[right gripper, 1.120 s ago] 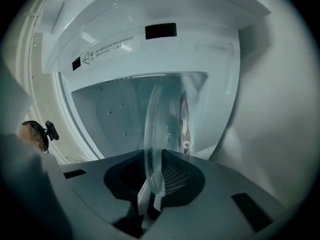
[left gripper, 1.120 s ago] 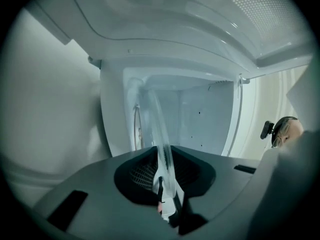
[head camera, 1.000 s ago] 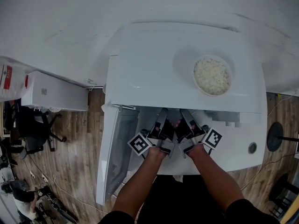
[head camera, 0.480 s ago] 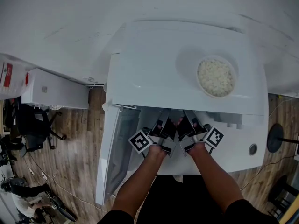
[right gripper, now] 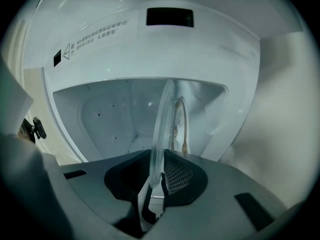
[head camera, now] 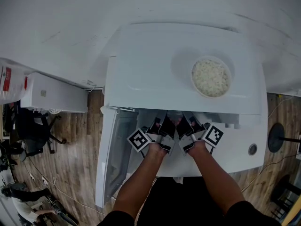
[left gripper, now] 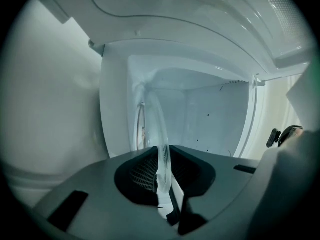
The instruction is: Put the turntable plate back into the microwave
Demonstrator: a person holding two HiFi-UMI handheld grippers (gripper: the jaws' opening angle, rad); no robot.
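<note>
- Now, both arms are reaching into the open front of the microwave [head camera: 155, 65]; its door [head camera: 112, 159] is hanging wide to the left, leaving the mouth free for two tools side by side.
- The left hand-held gripper [head camera: 159, 126] is pinching the near rim of the turntable plate [left gripper: 154, 129], with the clear glass edge running straight down between the two jaws.
- The right hand-held gripper [head camera: 189, 125] is doing the same a little further along that rim, jaws pressed onto the glass.
- Two grips on one edge seem to be serving balance: the plate is wide, smooth and heavy for its thickness, so a single pinch would likely be letting it swing or slip.
- Both gripper views are showing the plate edge-on, reaching ahead into the white chamber; from the head view it is hidden under the microwave's top, so most of it is probably inside already.
- Whether the glass is touching the chamber floor, I cannot tell.
- A bowl of rice [head camera: 211, 76] is sitting on top of the microwave, right of centre, well apart from the work.
- Judgement: the placing step is well along; what is left is lowering the plate onto its hub and letting go.
- Risk: glass knocking the chamber wall, or seating off-centre.
</note>
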